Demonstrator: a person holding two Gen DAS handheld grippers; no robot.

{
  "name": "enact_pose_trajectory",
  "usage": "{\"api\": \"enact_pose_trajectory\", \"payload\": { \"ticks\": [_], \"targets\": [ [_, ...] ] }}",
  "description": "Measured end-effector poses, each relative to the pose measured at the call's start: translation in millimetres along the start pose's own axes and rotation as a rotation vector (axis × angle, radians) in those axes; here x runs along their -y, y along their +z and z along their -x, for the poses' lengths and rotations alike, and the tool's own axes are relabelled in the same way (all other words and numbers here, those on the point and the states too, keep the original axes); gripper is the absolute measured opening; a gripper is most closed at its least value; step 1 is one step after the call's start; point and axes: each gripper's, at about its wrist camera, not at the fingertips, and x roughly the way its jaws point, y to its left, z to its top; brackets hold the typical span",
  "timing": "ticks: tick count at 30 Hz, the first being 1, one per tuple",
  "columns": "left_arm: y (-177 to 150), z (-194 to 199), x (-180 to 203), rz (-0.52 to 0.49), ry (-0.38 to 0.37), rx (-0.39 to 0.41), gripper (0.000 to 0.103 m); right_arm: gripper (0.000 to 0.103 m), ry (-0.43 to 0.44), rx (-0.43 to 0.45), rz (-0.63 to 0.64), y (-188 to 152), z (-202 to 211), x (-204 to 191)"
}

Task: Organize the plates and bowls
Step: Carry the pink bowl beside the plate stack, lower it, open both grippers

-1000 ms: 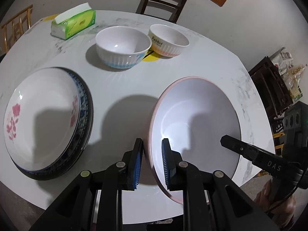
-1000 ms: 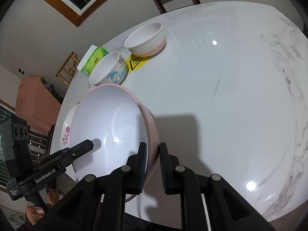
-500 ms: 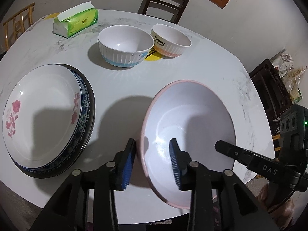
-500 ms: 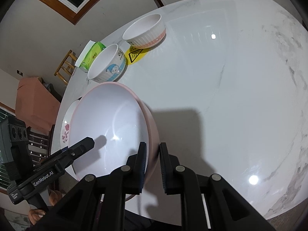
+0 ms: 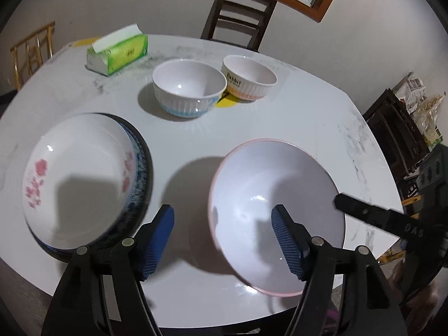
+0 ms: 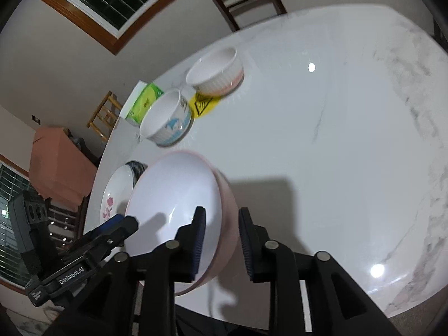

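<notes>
Marble-white worktop [image 5: 280, 117] carries everything; the left hand-held gripper [image 5: 222, 240] is released, its jaws opening wide, the near rim of the pink-edged bowl [image 5: 268, 184] between its pads [image 5: 285, 240] but untouched; the right hand-held gripper [image 6: 221, 240] is also opening, straddling that bowl's [image 6: 179, 190] rim, neither pad pressing; left of the left gripper lies the stack of plates [image 5: 81, 179]; beyond both stand the blue-patterned bowl [image 5: 189, 91] and orange-banded bowl [image 5: 249, 77], just beside each other, with the tissue pack [image 5: 120, 51] farther off.
</notes>
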Motion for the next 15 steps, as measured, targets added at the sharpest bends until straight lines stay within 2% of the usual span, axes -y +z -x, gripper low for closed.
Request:
{"api": "enact_pose_trajectory", "payload": {
  "ticks": [3, 4, 6, 8, 12, 15],
  "targets": [
    [-1, 10, -5, -0.006, 0.013, 0.026, 0.077, 0.036, -0.004, 0.015, 0.033, 0, 10, -4],
    [-1, 13, -7, -0.007, 0.019, 0.032, 0.078, 0.041, -0.008, 0.015, 0.040, 1, 12, -5],
    [0, 19, -14, 0.001, 0.019, 0.046, 0.079, 0.044, -0.031, 0.016, 0.039, 3, 20, -8],
    [2, 24, -19, 0.007, 0.024, 0.052, 0.080, 0.044, -0.024, 0.036, 0.043, 6, 27, -10],
    [6, 31, -32, 0.040, 0.014, 0.055, 0.082, 0.047, -0.003, 0.135, 0.072, 9, 46, -17],
    [13, 34, -39, 0.060, 0.006, 0.048, 0.083, 0.047, 0.070, 0.118, 0.111, 15, 48, -29]
  ]
}}
